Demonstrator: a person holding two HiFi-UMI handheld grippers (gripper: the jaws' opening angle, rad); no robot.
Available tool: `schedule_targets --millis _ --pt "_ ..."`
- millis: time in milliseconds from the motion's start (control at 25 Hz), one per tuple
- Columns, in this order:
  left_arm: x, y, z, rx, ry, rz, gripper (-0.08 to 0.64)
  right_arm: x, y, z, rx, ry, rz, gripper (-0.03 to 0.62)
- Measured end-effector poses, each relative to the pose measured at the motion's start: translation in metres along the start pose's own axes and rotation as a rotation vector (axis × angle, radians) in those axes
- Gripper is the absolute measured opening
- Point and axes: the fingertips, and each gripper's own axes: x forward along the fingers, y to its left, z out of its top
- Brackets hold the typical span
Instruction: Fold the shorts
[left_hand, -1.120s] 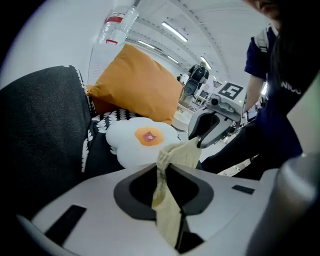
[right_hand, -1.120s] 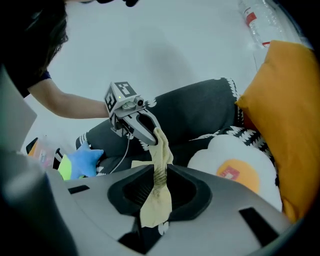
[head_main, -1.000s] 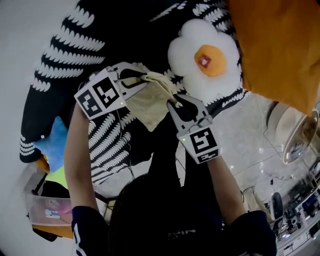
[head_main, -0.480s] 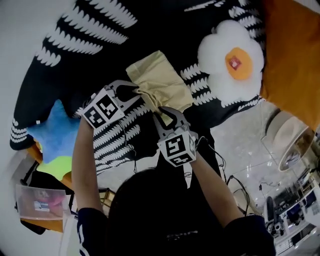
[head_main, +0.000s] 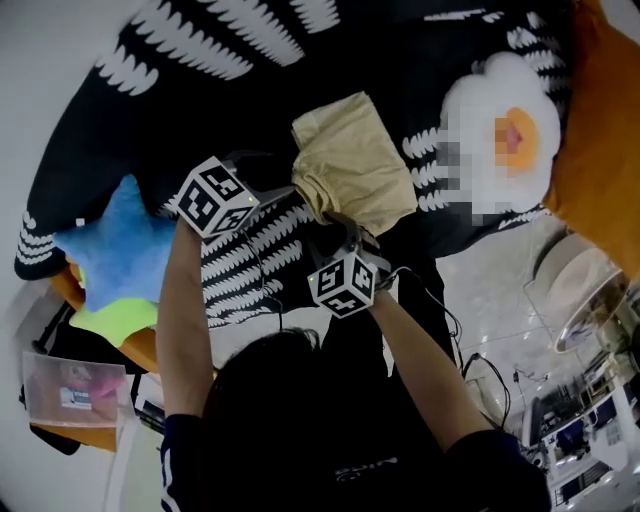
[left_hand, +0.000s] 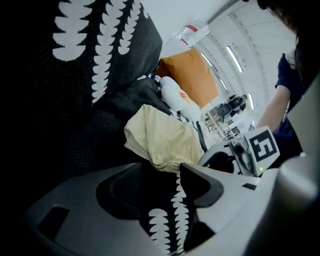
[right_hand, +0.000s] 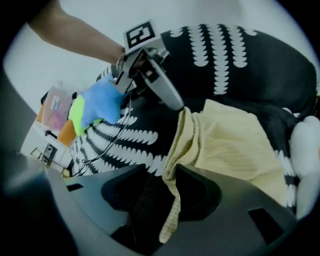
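The beige shorts (head_main: 355, 165) lie folded into a small bundle on the black blanket with white leaf print (head_main: 200, 60). My left gripper (head_main: 290, 185) is at the bundle's near left corner. Its jaws have just been opening, and the crumpled fabric edge (left_hand: 167, 160) sits at their tips, unpressed. My right gripper (head_main: 336, 230) is at the near edge. Its jaws have also just been opening, and the ribbed waistband (right_hand: 172, 200) hangs loose between them. In the right gripper view the shorts (right_hand: 235, 145) spread away to the right, and the left gripper (right_hand: 150, 65) shows beyond them.
A blue and green star pillow (head_main: 120, 250) lies left of my arms. A fried-egg pillow (head_main: 500, 135) and an orange cushion (head_main: 605, 120) lie to the right. A clear plastic box (head_main: 70, 385) stands on the floor at the lower left. Thin cables (head_main: 250, 290) trail over the blanket's near edge.
Both grippers came down and nearer with the shorts, which hung between them and now rest on the blanket. Both pairs of jaws went from shut on the fabric to apart.
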Motion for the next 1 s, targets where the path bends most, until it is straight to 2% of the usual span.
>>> schedule_targets --millis 40,80,120,160,360,440,520,640,720,800,880,920,960,1000 --pt "-0.001 0.0 0.001 -0.003 -0.004 0.008 0.23 0.004 0.015 -0.002 -0.005 0.022 0.06 0.191" --pt "-0.001 0.001 0.005 -0.002 -0.013 0.019 0.228 0.008 0.028 -0.004 -0.004 0.039 0.12 0.161" --pt "-0.001 0.002 0.011 0.0 -0.027 0.03 0.227 0.009 0.038 -0.006 -0.004 0.051 0.167 0.175" --pt "-0.001 0.003 0.018 0.002 -0.045 0.04 0.227 0.01 0.044 -0.007 -0.003 0.055 0.193 0.223" --pt "0.003 0.011 0.065 0.044 -0.095 0.101 0.224 -0.014 0.035 -0.009 0.087 -0.029 0.204 0.214" --pt "0.011 0.011 0.082 0.066 -0.083 0.123 0.219 -0.03 0.017 -0.013 0.145 -0.07 0.167 0.192" --pt "0.022 0.012 0.095 0.102 -0.059 0.147 0.207 -0.043 -0.01 -0.021 0.204 -0.099 0.094 0.172" --pt "0.037 0.013 0.107 0.189 -0.017 0.182 0.191 -0.061 -0.051 -0.035 0.258 -0.14 -0.056 0.152" --pt "0.043 0.02 0.109 0.212 0.017 0.223 0.152 -0.075 -0.078 -0.043 0.277 -0.158 -0.165 0.152" --pt "0.05 0.033 0.117 0.186 0.041 0.281 0.063 -0.087 -0.108 -0.06 0.283 -0.145 -0.253 0.152" --pt "0.062 0.041 0.126 0.113 0.071 0.282 0.057 -0.091 -0.133 -0.082 0.253 -0.097 -0.288 0.152" --pt "0.07 0.042 0.127 0.069 0.096 0.254 0.074 -0.09 -0.141 -0.091 0.211 -0.069 -0.286 0.152" --pt "0.078 0.041 0.126 0.032 0.126 0.223 0.164 -0.087 -0.146 -0.098 0.155 -0.043 -0.278 0.152" --pt "0.085 0.042 0.123 0.007 0.158 0.21 0.204 -0.083 -0.148 -0.101 0.094 -0.022 -0.269 0.152"
